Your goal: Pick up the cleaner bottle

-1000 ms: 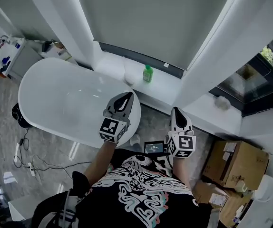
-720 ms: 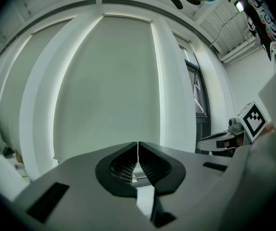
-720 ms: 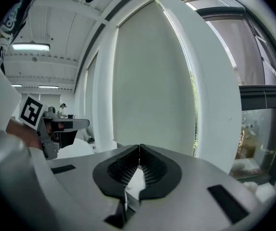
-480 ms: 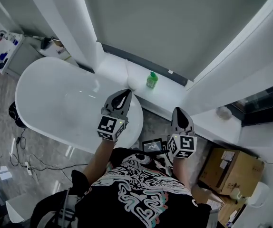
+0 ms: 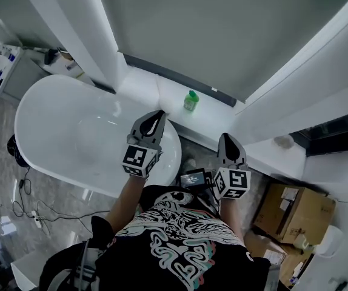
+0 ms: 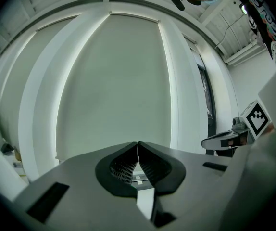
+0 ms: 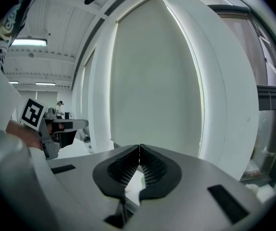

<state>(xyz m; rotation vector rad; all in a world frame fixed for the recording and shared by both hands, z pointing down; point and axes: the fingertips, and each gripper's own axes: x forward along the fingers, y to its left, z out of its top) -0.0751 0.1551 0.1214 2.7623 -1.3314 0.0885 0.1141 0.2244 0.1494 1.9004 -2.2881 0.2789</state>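
Observation:
The cleaner bottle point(image 5: 190, 100) is small and green with a green cap, and stands upright on the white window ledge point(image 5: 213, 117). My left gripper point(image 5: 158, 116) hovers over the bathtub's near end, just short of the ledge and left of the bottle, with nothing in it. In the left gripper view its jaws point(image 6: 138, 144) meet at the tips. My right gripper point(image 5: 228, 140) is lower right of the bottle, clear of it, and its jaws point(image 7: 139, 148) are also closed and empty. The bottle is hidden in the left gripper view.
A white bathtub point(image 5: 53, 111) fills the left side below the ledge. White window pillars rise on both sides of a grey blind. Cardboard boxes point(image 5: 296, 208) sit on the floor at the right. Cables point(image 5: 22, 205) lie on the floor at the left.
Both grippers have moved a little forward toward the window ledge, and the view has shifted with them. Their jaws stayed closed and the bottle has not moved.

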